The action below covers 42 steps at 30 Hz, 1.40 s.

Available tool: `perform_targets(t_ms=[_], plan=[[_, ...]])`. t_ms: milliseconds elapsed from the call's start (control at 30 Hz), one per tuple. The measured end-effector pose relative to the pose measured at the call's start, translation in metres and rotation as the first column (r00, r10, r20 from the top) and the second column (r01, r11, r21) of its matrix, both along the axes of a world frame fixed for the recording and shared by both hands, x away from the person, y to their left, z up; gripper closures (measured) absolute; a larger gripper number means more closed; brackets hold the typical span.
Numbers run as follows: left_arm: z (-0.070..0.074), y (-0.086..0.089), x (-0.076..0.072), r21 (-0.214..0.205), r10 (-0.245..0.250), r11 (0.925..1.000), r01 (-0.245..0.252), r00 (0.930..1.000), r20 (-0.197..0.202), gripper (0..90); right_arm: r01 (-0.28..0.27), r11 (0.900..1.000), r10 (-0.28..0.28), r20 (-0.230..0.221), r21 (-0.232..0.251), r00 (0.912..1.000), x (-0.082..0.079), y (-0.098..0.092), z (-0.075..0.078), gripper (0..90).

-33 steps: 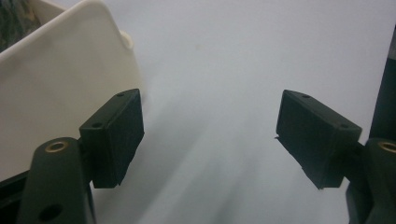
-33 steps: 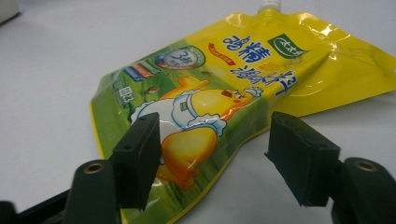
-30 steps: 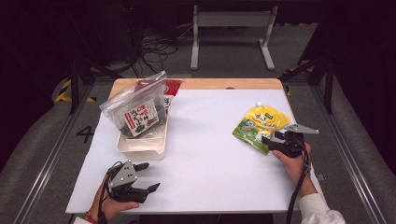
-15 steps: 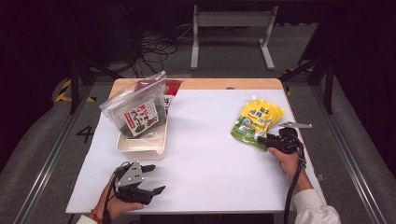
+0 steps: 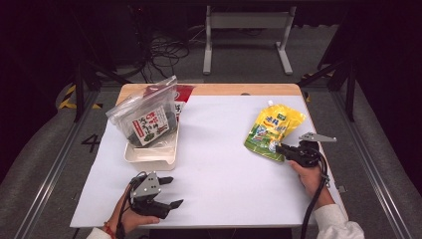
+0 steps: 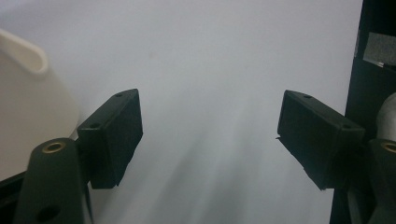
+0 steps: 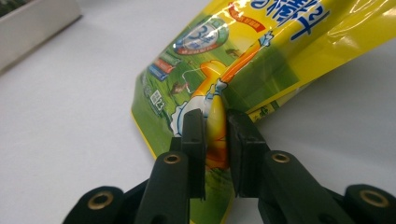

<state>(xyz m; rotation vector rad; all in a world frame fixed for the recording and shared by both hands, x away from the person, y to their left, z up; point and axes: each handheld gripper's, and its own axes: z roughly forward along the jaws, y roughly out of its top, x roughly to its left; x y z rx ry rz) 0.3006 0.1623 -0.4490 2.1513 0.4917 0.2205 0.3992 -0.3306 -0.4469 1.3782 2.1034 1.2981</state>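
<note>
In the right gripper view, the right gripper [image 7: 215,135] rises from the bottom middle of the frame with its jaws nearly together, pinching a fold of the yellow and green pouch [image 7: 261,56] between the pads. The jaws have just been closing, and the pouch's lower edge sits squeezed between them. The pouch runs from there to the upper right of that frame, its printed face (blue lettering, a round badge) turned up.

In the high view the same gripper [image 5: 284,150] sits at the right of the frame, just below the pouch [image 5: 274,127], which lies flat on the white table [image 5: 219,149] toward its right edge. The hand [image 5: 311,177] behind the gripper comes in from the lower right.

The left gripper [image 5: 169,191] is at the lower left of the high view, jaws spread wide with nothing between them; in its own view the two pads [image 6: 116,135] stand well apart over bare white table. Just above it in the high view stands a cream tray [image 5: 149,158] holding a clear bag [image 5: 147,117] with a dark packet inside.
</note>
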Motion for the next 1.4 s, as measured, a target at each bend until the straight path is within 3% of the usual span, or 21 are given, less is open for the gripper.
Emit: perform_targets(t_ms=[300,433,567,700,767,867,900,967,1067,1167,1200,1267,1333,1400], plan=[[-0.001,-0.03,0.002,-0.01,-0.051,0.9987,0.051,0.9985,-0.02,22.1,-0.085,0.9955,0.082,0.069,0.041,0.9942,-0.028,0.006,0.014,81.4],[-0.001,-0.043,0.007,-0.027,-0.068,0.9974,0.067,0.9968,-0.041,21.4,-0.148,0.9869,0.142,0.086,0.064,0.9861,-0.039,0.015,0.017,82.7],[-0.001,-0.054,0.013,-0.048,-0.085,0.9955,0.082,0.9939,-0.07,20.4,-0.198,0.9771,0.192,0.075,0.079,0.9785,-0.049,0.028,0.016,83.2],[-0.001,-0.063,0.016,-0.038,-0.107,0.9938,0.104,0.9918,-0.071,19.8,-0.253,0.9633,0.25,0.034,0.091,0.9675,-0.058,0.036,0.014,83.0],[-0.001,-0.066,0.017,-0.034,-0.115,0.993,0.113,0.991,-0.069,19.5,-0.247,0.9676,0.246,0.024,0.05,0.9689,-0.06,0.038,0.013,82.2],[-0.001,-0.07,0.02,-0.025,-0.114,0.9933,0.112,0.9911,-0.07,19.1,-0.204,0.9781,0.205,-0.016,0.04,0.9786,-0.056,0.034,0.009,79.3],[-0.001,-0.07,0.021,-0.026,-0.115,0.9932,0.113,0.9908,-0.071,18.9,-0.192,0.9813,0.192,-0.042,0.019,0.9804,-0.052,0.032,0.005,77.7],[-0.001,-0.07,0.021,-0.022,-0.116,0.9931,0.115,0.991,-0.067,18.7,-0.184,0.9829,0.184,-0.05,0.008,0.9816,-0.049,0.031,0.002,74.1],[-0.001,-0.068,0.022,-0.013,-0.113,0.9935,0.113,0.9916,-0.062,18.4,-0.16,0.987,0.159,-0.061,-0.012,0.9854,-0.045,0.032,0.003,62.4],[-0.002,-0.064,0.021,-0.006,-0.108,0.9942,0.107,0.9924,-0.06,18.3,-0.102,0.9947,0.101,-0.081,-0.015,0.9916,-0.039,0.033,0.003,44.0],[-0.002,-0.063,0.02,0.001,-0.104,0.9946,0.104,0.993,-0.057,18.3,-0.085,0.9964,0.084,-0.086,-0.002,0.9927,-0.036,0.033,0.003,42.9],[-0.003,-0.062,0.02,0.012,-0.102,0.9946,0.103,0.9936,-0.049,18.2,-0.085,0.9962,0.087,-0.113,0.021,0.9898,-0.029,0.034,0.001,38.4],[-0.003,-0.062,0.021,0.013,-0.1,0.9948,0.101,0.9937,-0.05,18.1,-0.094,0.9944,0.102,-0.182,0.048,0.9781,-0.021,0.038,-0.004,36.1],[-0.004,-0.063,0.021,0.011,-0.1,0.9949,0.101,0.9936,-0.054,18.1,-0.094,0.995,0.098,-0.178,0.035,0.9791,-0.015,0.043,-0.004,38.3]])
